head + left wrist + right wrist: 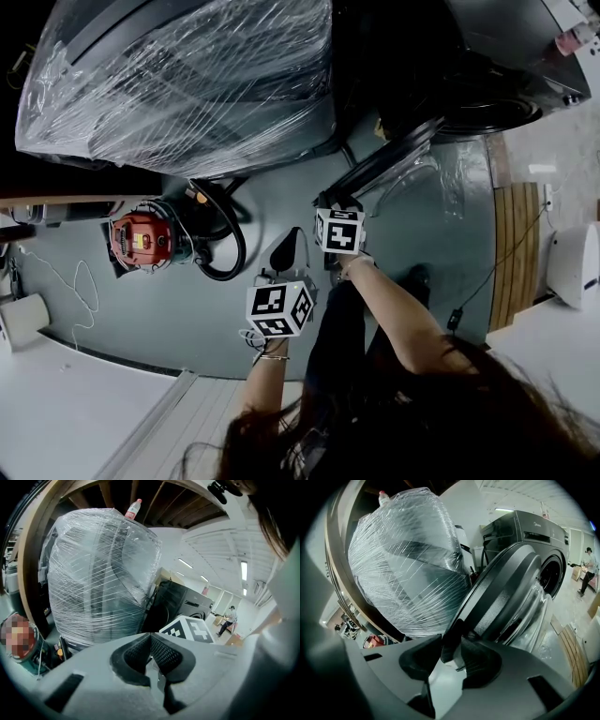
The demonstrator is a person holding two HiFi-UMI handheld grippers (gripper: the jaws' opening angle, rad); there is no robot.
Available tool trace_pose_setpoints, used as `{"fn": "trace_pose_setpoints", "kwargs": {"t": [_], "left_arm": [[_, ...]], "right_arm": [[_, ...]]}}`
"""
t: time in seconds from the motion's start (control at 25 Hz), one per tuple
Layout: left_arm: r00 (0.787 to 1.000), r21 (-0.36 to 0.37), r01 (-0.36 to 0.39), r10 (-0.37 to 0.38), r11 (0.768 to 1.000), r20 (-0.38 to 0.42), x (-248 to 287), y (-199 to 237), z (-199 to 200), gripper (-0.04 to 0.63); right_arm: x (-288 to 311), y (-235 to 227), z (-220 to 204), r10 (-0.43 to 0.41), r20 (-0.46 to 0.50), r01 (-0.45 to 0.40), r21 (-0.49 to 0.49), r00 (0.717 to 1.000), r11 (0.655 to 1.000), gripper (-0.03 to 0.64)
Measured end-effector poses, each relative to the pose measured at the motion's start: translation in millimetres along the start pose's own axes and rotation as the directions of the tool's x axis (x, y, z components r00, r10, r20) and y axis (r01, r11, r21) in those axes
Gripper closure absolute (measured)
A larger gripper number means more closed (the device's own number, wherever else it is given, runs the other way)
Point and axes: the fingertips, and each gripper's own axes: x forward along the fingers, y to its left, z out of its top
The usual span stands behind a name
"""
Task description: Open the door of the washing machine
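Grey workshop floor (187,309) | right gripper (453,652) fingers pinching door (506,592) rim for leverage, washing machine (534,536) part-open | left gripper (151,641) fingers pressed together, empty, held clear.

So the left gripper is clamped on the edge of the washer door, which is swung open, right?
Not quite. It is the right gripper that is clamped on the edge of the door, as the right gripper view shows. The door is swung open.

Left gripper (150,643) jaws together, empty; right gripper (453,649) jaws clamp the door (506,592) rim.
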Motion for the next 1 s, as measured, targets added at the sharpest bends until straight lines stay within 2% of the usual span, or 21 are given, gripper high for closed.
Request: {"fn": "trace_pose_setpoints", "kwargs": {"t": [1.0], "left_arm": [[1.000,-0.030,-0.030,0.030,0.999,0.005,-12,18,-7,0.581]], "right_arm": [[16,10,15,-0.029,-0.005,0.029,0.037,1.000,0.999,0.492]]}}
